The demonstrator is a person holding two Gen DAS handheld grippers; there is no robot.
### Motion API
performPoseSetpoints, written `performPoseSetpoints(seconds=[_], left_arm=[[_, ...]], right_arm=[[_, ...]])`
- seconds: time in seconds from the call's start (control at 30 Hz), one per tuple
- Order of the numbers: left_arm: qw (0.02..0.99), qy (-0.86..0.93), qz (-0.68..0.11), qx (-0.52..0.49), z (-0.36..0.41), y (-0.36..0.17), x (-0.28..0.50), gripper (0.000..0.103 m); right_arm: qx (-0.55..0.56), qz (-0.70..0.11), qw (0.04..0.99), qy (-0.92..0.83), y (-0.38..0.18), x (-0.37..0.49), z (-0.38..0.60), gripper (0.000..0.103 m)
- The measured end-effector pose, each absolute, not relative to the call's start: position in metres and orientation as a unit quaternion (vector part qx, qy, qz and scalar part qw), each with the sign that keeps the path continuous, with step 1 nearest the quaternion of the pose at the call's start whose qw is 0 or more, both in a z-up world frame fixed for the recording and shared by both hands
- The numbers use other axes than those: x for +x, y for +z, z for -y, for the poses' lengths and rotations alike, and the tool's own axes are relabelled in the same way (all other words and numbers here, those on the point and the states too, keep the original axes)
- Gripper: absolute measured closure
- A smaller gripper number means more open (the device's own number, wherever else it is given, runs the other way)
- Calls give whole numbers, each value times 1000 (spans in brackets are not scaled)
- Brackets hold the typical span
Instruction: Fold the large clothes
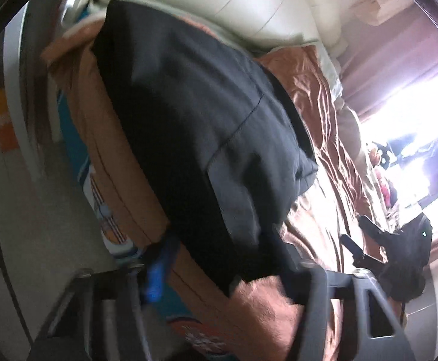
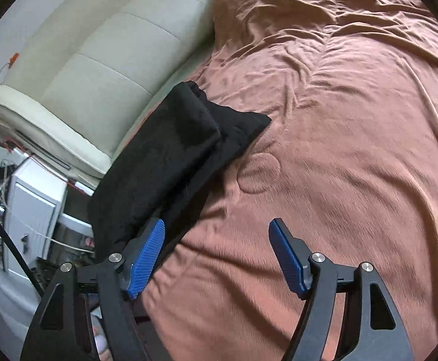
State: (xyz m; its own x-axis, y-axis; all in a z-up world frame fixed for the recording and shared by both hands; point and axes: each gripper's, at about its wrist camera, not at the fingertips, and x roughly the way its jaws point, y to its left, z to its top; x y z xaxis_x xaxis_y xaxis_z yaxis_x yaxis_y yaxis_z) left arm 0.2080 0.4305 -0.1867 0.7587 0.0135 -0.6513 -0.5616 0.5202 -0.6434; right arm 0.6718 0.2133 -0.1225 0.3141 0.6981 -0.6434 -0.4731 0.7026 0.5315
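A black garment (image 2: pixel 171 162) lies folded in a long strip on the brown bedspread (image 2: pixel 339 150), near the bed's left edge by the cream headboard (image 2: pixel 98 69). My right gripper (image 2: pixel 216 240) is open and empty, low over the bedspread beside the garment's near end. In the left wrist view the garment (image 1: pixel 213 138) fills the middle, blurred. My left gripper (image 1: pixel 219 258) stands wide apart around the garment's near end, one blue pad (image 1: pixel 155 273) at its left; the other finger is half hidden by cloth. The right gripper also shows in the left wrist view (image 1: pixel 369 240).
A white cabinet (image 2: pixel 32 207) with cables stands beside the bed on the left. A teal and orange patterned sheet (image 1: pixel 104 210) hangs at the bed's side. A bright window (image 1: pixel 414 135) and pink curtains are beyond the bed.
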Motion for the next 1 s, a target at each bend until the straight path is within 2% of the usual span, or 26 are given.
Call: performPoseSetpoints(seconds=[0.1,0.2,0.4,0.67,0.73,0.8,0.93,1.0], left_arm=[[815,181,-291,-467,-423,-186,209,73],[818,198,-298,-450,-419,-180,215,80],[814,224,-312,-436,-410,-174,228,81],[822,237,-327,-402,-383,-150,208,78],[831,241,-328,-379,-370,-137,203,74],[838,236,-329,-365,-359,-129,201,58],[859,228,-323,-325,-330,-105,194,51],[867,222,-319,-311,-319,-96,191,35]], right_arm=[[137,-458,798,367,-122,666,-196,33],[144,-456,795,373,-117,657,-180,33],[145,-439,808,366,-100,637,-153,33],[123,-428,811,380,-75,607,-126,31],[114,-421,815,382,-67,596,-119,21],[111,-414,819,381,-60,586,-109,20],[97,-401,832,370,-46,562,-86,17],[96,-399,833,371,-40,550,-74,10]])
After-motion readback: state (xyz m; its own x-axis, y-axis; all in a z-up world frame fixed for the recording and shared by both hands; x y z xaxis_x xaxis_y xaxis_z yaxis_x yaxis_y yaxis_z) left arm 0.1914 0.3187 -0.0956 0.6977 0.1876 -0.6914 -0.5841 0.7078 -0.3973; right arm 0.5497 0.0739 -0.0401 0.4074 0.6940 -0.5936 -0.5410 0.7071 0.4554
